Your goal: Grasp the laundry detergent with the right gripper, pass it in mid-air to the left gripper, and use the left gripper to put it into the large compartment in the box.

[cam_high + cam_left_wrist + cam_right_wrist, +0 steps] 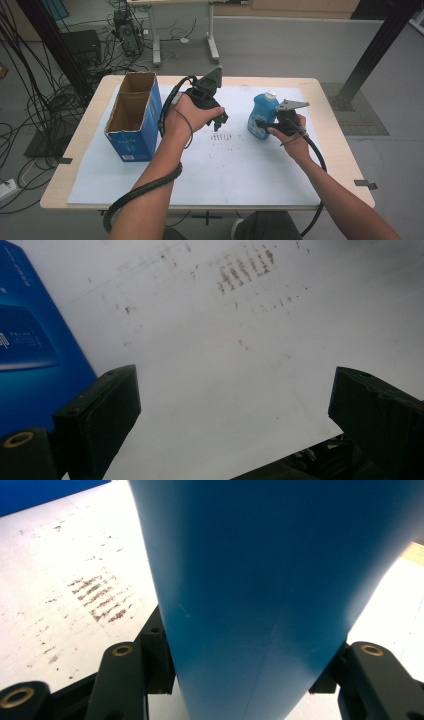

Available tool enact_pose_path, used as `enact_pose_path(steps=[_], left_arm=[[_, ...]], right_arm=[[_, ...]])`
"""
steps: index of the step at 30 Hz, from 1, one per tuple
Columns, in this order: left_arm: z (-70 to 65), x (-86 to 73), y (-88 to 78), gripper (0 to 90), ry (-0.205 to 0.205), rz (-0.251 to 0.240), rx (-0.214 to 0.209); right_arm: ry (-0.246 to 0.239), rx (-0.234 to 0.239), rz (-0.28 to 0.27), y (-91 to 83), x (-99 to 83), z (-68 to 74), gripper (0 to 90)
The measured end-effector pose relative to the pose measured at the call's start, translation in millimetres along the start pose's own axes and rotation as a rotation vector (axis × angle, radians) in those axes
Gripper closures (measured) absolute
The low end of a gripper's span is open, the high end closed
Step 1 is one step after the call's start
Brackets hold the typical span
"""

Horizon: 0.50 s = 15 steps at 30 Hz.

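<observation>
Left to right: open box [134,116] stands at the worktop's [90,165] left. Your left gripper [218,120] hovers over the sheet just right of it, tipped down, jaws wide, nothing in them. Bottle [262,114] stands upright at right, and your right gripper [260,123], held level, is clamped on its body. Looks like the grab's done, so next you'd probably lift and carry it boxward; keep it upright.

Wide-open jaws above scuffed white sheet [210,365], blue box [30,355] alongside

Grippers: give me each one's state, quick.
Left gripper: open, nothing between the jaws.
Right gripper: shut on the blue bottle.
</observation>
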<state>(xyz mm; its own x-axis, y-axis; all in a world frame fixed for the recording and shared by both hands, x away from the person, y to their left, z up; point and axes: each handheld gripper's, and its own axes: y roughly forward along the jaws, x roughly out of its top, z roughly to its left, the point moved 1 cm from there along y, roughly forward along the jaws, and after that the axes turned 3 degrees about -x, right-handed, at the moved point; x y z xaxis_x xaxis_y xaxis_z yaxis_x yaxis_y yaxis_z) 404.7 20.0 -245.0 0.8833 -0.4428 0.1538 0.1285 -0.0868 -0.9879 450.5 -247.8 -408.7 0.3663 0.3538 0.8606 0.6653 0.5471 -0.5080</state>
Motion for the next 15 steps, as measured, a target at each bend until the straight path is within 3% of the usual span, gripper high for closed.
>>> enact_pose_path(steps=[7,15], left_arm=[[-1.4,2.9,-1.0,6.0,0.043,-0.012,-0.033],[-1.5,9.6,-8.5,6.0,0.149,-0.003,-0.008]], right_arm=[[0.011,-0.001,0.019,0.1,2.8,-0.1,43.6],[0.053,0.057,0.075,-1.4,12.7,-10.3,44.0]])
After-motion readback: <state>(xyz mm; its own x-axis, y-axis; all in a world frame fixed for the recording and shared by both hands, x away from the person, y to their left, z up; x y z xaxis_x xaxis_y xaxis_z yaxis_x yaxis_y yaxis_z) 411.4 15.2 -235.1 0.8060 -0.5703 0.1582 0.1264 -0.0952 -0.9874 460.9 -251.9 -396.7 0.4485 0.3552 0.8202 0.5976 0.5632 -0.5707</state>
